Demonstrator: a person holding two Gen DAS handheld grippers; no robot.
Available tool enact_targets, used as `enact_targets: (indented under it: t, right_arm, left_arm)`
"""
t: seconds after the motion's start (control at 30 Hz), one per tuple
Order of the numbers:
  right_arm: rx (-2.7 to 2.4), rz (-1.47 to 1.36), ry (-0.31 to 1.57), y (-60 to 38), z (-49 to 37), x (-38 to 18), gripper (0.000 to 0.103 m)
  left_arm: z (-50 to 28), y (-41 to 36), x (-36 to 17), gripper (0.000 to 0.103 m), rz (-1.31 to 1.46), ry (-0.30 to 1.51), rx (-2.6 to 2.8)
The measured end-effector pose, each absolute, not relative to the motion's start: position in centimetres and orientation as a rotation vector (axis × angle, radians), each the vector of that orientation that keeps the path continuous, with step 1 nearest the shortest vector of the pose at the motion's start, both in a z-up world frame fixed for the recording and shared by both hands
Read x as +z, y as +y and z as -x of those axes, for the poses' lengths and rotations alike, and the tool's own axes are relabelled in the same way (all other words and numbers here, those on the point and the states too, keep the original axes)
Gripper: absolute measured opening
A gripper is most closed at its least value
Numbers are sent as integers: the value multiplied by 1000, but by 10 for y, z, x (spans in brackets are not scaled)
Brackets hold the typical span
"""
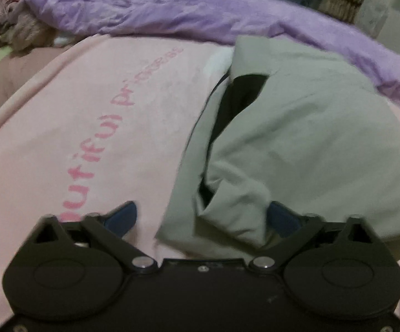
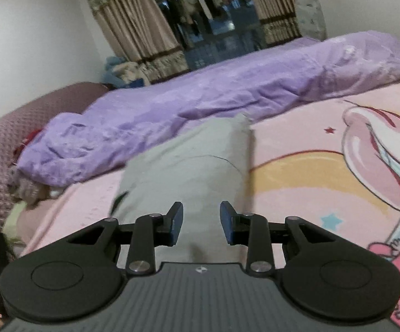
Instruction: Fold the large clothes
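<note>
left gripper (image 1: 202,218): black two-finger tool, blue-padded fingers (image 1: 123,215) spread about halfway; near corner of the garment bulges up between them and hides part of the right pad. Can't tell if that pad touches cloth; no clamp visible.
right gripper (image 2: 201,225): same tool, fingers (image 2: 177,222) partly open, gap clear. Cloth lies under and beyond the gap, nothing held.
garment: large grey-green soft fabric garment with a black inner lining (image 1: 296,144), lying on the bed, already doubled into a roughly oblong bundle. Black lining shows through a gap along its left edge; near corner is puffy, not flat.
bed: pink printed bed sheet with pink lettering and a cartoon figure (image 2: 310,144) carries the garment; garment sits mid-sheet.
far: crumpled purple quilt (image 2: 200,105) heaped along the far side, just beyond the garment's far end; brown pleated curtains (image 2: 133,27) behind.
progress: my read is mostly folded. Left: flatten the loose near corner, tuck the lining, maybe one more fold.
pose: left gripper angled steeply down at the near corner; right gripper shallower, looking along the garment's length.
</note>
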State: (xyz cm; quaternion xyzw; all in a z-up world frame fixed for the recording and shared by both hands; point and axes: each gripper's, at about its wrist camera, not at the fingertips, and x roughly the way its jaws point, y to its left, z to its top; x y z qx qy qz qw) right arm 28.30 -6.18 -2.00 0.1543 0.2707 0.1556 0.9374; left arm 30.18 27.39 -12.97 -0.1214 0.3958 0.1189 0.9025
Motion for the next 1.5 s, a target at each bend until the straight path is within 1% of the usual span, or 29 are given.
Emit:
enact_targets:
  t: [0.03,0.07,0.1,0.2,0.23,0.3,0.43,0.53,0.6,0.73,0.83,0.87,0.9,0.93,0.97,1.0,1.03,1.07,1.1,1.13,1.23,1.37,1.43,1.5]
  right_arm:
    - [313,-313,566,-62,-285,-24,40]
    - [310,-313,577,-64,-287,-28,40]
    - [310,-312,590,-66,-288,-31,40]
    - [317,-310,612,-65,-289,-37,40]
    - [327,-306,612,-64,-289,-37,40]
    - [327,-299,611,-61,-287,-37,40]
    - [340,-297,614,-59,-287,-37,40]
    - [350,-283,617,-55,-289,-33,40]
    - [357,-280,604,-52,-288,-29,40]
    - [375,-274,587,-42,-289,-31,40]
    - [376,-313,595,-42,-294,-41,40]
    - [380,-328,596,-43,-296,-43,40]
    - [382,-333,597,-44,-297,-43,40]
    - [385,-326,602,-43,-299,-45,40]
    - [387,-314,606,-41,-300,-47,40]
    - [385,-299,610,-39,-300,-51,40]
    - [378,-280,608,-36,-299,-53,40]
    - [367,-263,603,-33,-297,-55,40]
    - [355,-244,596,-29,-295,-55,40]
    - [347,-225,591,-26,-294,-54,40]
    - [339,-200,594,-24,-293,-51,40]
    - [353,-223,600,-28,-292,-49,41]
    - [361,-238,604,-31,-293,-50,41]
    - [361,-247,602,-33,-294,-51,41]
  left_arm:
    - [-302,272,-128,27,264,819,203]
    - [-301,267,-125,21,249,802,209]
    - [-300,263,-120,10,214,781,233]
    - [-292,255,-105,9,130,709,324]
    - [-288,248,-98,5,83,682,361]
    - [-287,241,-89,5,19,656,396]
    - [-285,251,-94,5,50,666,421]
    - [-279,256,-95,0,60,664,468]
    - [-278,262,-91,0,13,636,565]
    - [-273,302,-95,0,191,660,530]
    - [-273,307,-102,0,288,684,453]
    - [-274,306,-103,1,304,689,423]
    - [-276,302,-104,4,311,695,395]
    - [-279,297,-104,11,319,695,366]
    - [-282,291,-105,14,317,696,338]
    - [-283,284,-107,24,307,699,329]
    - [-287,279,-108,37,291,703,331]
    - [-291,276,-111,46,276,708,331]
    - [-294,276,-114,59,270,714,328]
    - [-297,276,-118,64,267,722,324]
    - [-307,282,-129,67,303,744,302]
    - [-297,294,-125,67,365,745,256]
    - [-290,296,-116,77,382,728,252]
    - [-282,292,-109,77,361,707,232]
